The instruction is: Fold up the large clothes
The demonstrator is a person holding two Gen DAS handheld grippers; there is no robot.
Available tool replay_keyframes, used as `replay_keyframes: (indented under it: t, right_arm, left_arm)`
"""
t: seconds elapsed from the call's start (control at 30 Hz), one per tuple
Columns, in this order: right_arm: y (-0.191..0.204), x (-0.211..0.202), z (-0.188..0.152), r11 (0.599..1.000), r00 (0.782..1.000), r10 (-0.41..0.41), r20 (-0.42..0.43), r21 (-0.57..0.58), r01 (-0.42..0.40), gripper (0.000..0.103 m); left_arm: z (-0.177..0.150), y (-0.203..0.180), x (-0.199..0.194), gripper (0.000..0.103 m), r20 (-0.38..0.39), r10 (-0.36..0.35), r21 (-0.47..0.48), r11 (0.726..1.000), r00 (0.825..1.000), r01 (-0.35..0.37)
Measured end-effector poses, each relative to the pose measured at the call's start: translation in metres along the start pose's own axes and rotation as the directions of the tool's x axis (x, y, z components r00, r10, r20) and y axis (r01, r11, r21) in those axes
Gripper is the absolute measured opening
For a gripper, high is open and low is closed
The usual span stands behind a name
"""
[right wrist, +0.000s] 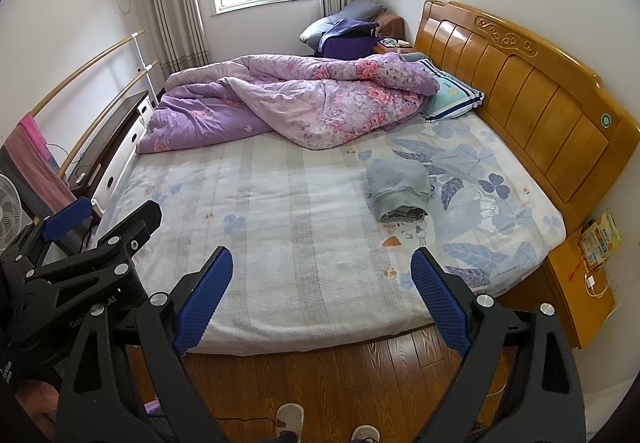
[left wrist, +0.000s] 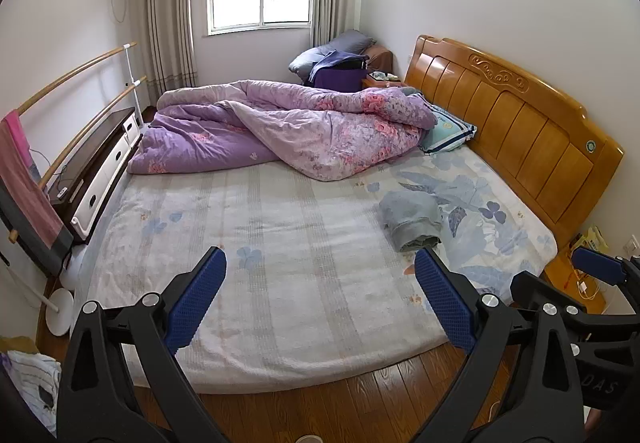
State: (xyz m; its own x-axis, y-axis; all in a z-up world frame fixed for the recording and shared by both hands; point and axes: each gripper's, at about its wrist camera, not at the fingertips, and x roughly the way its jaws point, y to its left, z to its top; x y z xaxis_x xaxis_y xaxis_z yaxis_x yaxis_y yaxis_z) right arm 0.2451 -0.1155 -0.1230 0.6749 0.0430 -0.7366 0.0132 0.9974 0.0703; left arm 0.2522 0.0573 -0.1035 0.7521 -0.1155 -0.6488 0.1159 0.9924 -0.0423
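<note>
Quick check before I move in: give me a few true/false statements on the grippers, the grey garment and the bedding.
1. Both grippers are open and empty. True: left gripper and right gripper hold nothing.
2. The grey garment is spread flat across the bed. False: it lies folded in a compact bundle.
3. The purple quilt is bunched on the window side of the bed. True.
4. The grey garment lies on the quilt. False: it lies apart from it, on the sheet nearer the headboard.
5. A pillow lies against the headboard. True.

A folded garment (right wrist: 400, 191) lies on the bed (right wrist: 280, 243), apparently before the quilt (right wrist: 300, 107).
</note>
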Motion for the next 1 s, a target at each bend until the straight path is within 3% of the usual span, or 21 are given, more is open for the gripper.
replay_keyframes:
  t: [1.0]
  right_arm:
    - [0.0014, 0.0049, 0.0016, 1.0, 1.0, 0.009, -0.009, -0.009, -0.009, 0.087]
  left_arm:
    - [-0.0013, 0.0038, -0.0034, 0.095, 0.026, 0.011, 0.018, 1.0, 1.0, -0.012]
